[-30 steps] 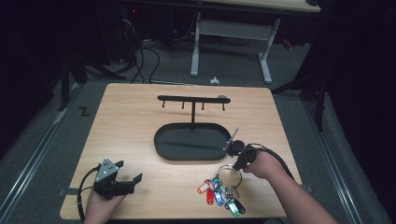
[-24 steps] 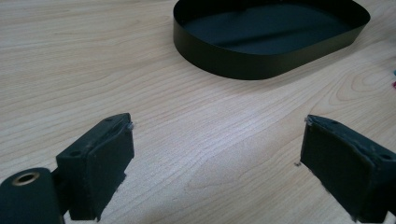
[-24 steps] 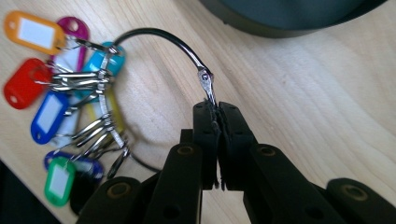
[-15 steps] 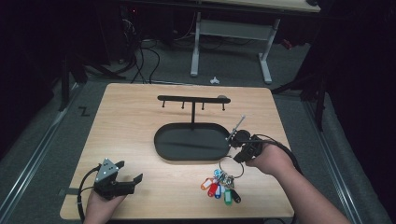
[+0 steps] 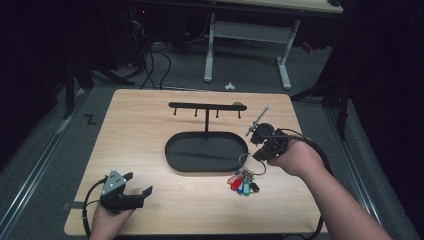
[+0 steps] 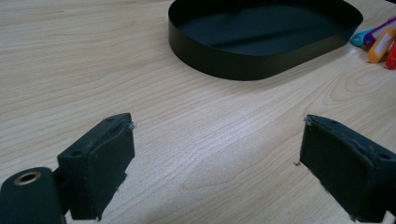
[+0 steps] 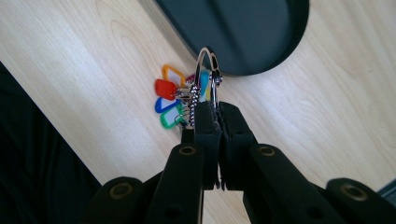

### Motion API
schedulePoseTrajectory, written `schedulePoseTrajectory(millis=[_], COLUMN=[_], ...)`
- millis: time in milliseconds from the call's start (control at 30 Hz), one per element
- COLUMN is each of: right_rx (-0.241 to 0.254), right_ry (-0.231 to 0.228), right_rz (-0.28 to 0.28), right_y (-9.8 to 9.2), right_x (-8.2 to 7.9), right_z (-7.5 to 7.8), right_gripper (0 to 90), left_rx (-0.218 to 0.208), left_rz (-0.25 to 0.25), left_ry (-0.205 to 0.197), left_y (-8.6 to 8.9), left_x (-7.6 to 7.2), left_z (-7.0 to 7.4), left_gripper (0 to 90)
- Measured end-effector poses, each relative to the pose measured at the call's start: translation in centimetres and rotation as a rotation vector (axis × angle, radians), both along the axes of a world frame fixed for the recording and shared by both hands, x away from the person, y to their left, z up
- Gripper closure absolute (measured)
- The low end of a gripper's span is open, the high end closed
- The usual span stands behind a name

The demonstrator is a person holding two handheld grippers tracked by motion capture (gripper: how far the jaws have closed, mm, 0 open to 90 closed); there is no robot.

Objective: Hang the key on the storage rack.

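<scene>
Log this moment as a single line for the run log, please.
right claw: shut on key ring, tags hanging beside black tray | left claw: open, idle above table | hook rack: bare

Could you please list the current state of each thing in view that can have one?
Left tongs: open, holding nothing, low over the table.
Right tongs: shut on the key ring.
Key ring: gripped, coloured tags dangling.
Oval tray: empty.
Hook rack: upright, hooks bare.

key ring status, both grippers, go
Right gripper shut on key ring, tags dangling beside black tray. Left gripper open, idle near table's front edge. Hook rack behind tray, path unobstructed.
</scene>
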State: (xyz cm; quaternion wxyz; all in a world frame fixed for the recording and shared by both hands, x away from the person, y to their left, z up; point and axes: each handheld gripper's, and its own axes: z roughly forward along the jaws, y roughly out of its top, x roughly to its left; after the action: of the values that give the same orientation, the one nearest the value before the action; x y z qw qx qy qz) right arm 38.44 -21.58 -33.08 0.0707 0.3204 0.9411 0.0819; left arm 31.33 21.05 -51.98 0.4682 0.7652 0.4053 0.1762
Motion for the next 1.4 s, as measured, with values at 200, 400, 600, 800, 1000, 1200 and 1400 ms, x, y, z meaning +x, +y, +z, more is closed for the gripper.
schedulePoseTrajectory(millis=[200,400,600,800,1000,1200,1400], right_rx=[0.008,0.001,0.000,0.006,0.008,0.022,0.022], right_ry=[-0.027,-0.052,-0.071,-0.078,-0.086,-0.102,-0.102], right_rz=[0.004,-0.011,-0.016,-0.031,-0.058,-0.061,-0.064], right_y=[0.2,0.2,0.3,0.3,0.1,0.0,0.5], right_x=[0.4,0.8,1.3,2.2,3.5,4.5,5.8], right_z=[2.2,3.9,5.0,5.6,6.1,6.6,6.6], right_gripper=[87.6,87.7,87.6,87.6,87.6,87.6,87.6], left_rx=[0.003,-0.004,-0.005,0.001,-0.004,-0.008,-0.006], left_rz=[-0.004,0.006,0.007,0.010,0.037,0.055,0.061], left_ry=[-0.002,-0.006,-0.006,-0.001,-0.001,0.000,-0.001], left_y=[-0.1,0.2,0.3,0.5,1.4,2.1,2.3], left_x=[0.0,-0.1,-0.2,-0.4,-1.0,-1.5,-1.7], left_z=[0.0,0.0,0.0,-0.1,-0.1,-0.1,0.0], left_gripper=[10.7,10.7,10.7,10.7,10.7,10.7,10.8])
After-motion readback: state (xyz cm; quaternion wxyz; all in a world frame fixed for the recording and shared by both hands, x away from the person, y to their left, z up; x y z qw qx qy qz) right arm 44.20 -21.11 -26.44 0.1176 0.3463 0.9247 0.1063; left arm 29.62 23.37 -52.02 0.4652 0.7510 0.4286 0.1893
